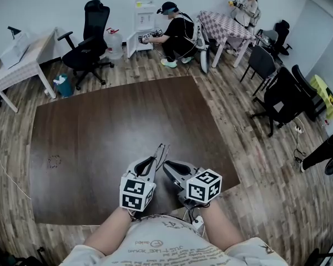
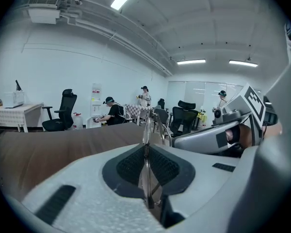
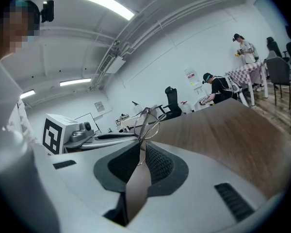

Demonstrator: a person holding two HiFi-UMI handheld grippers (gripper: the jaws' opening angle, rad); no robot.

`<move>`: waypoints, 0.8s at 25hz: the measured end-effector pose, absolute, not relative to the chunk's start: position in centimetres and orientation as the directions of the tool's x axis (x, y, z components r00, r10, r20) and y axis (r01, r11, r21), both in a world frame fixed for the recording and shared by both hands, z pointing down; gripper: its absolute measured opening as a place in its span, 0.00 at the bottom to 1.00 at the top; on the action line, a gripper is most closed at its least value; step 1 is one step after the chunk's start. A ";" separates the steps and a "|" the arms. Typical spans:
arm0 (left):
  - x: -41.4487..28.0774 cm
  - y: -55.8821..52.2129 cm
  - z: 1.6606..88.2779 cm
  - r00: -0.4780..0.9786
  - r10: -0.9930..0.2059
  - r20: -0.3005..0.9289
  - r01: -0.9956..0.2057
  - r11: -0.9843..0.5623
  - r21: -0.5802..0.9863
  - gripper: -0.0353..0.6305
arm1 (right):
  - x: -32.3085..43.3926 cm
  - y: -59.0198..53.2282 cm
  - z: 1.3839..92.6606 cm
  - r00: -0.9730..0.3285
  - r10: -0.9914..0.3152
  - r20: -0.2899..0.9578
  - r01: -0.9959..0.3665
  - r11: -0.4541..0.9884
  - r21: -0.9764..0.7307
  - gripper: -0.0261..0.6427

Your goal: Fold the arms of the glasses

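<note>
A pair of thin wire-frame glasses (image 1: 162, 151) hangs over the near part of the dark brown table (image 1: 100, 143), held between both grippers. My left gripper (image 1: 155, 161) is shut on the frame; in the left gripper view the metal rim (image 2: 146, 125) stands edge-on between the pads. My right gripper (image 1: 168, 168) comes in from the right and is shut on a thin part of the glasses (image 3: 146, 120), with only a narrow slit between its pads (image 3: 157, 161). The two grippers nearly touch at their tips. Which arm of the glasses each one holds I cannot tell.
The table's front edge (image 1: 100, 221) runs just before my body. Black office chairs (image 1: 89, 37) stand beyond the table and at the right (image 1: 283, 96). A person (image 1: 175, 35) crouches by a white cabinet, another stands by a checked table (image 1: 225, 26). A white desk (image 1: 22, 60) is at far left.
</note>
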State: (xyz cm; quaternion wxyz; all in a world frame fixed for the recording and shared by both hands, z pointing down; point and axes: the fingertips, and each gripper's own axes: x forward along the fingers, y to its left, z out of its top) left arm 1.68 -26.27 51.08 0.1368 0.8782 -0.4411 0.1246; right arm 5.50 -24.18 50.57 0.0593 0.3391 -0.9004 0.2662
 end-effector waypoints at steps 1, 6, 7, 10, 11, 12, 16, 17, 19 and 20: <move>1.9 -26.1 51.1 0.584 -0.737 0.341 -0.805 -0.579 0.129 0.11 | 5.5 -24.2 50.5 -0.763 -0.580 0.287 -0.643 0.630 -0.436 0.11; 2.6 -26.0 50.9 0.587 -0.735 0.339 -0.801 -0.589 0.109 0.11 | 5.7 -24.5 50.2 -0.763 -0.583 0.281 -0.642 0.631 -0.435 0.11; 2.6 -26.1 50.8 0.586 -0.735 0.340 -0.801 -0.588 0.109 0.11 | 5.8 -24.5 50.1 -0.763 -0.583 0.281 -0.642 0.631 -0.434 0.11; 2.6 -26.3 50.9 0.580 -0.736 0.349 -0.805 -0.582 0.110 0.11 | 5.8 -24.7 50.2 -0.762 -0.583 0.283 -0.643 0.631 -0.433 0.11; 2.6 -26.4 51.0 0.576 -0.737 0.353 -0.808 -0.578 0.112 0.11 | 5.8 -24.8 50.2 -0.762 -0.582 0.284 -0.643 0.631 -0.434 0.11; 2.4 -26.6 51.1 0.571 -0.739 0.358 -0.812 -0.573 0.113 0.11 | 5.8 -24.8 50.3 -0.763 -0.580 0.284 -0.642 0.632 -0.434 0.11; 1.7 -27.3 52.1 0.541 -0.747 0.388 -0.832 -0.542 0.116 0.11 | 5.8 -25.1 50.5 -0.754 -0.589 0.291 -0.655 0.637 -0.406 0.11; 1.4 -27.5 52.5 0.531 -0.748 0.397 -0.838 -0.533 0.116 0.11 | 6.1 -25.3 50.6 -0.738 -0.607 0.295 -0.673 0.628 -0.391 0.10; 0.8 -28.1 53.3 0.511 -0.750 0.419 -0.849 -0.516 0.112 0.11 | 6.8 -26.0 50.7 -0.679 -0.668 0.304 -0.731 0.583 -0.354 0.08; 0.4 -28.5 53.7 0.499 -0.752 0.431 -0.855 -0.507 0.108 0.11 | 7.1 -26.4 50.7 -0.647 -0.697 0.308 -0.760 0.557 -0.336 0.08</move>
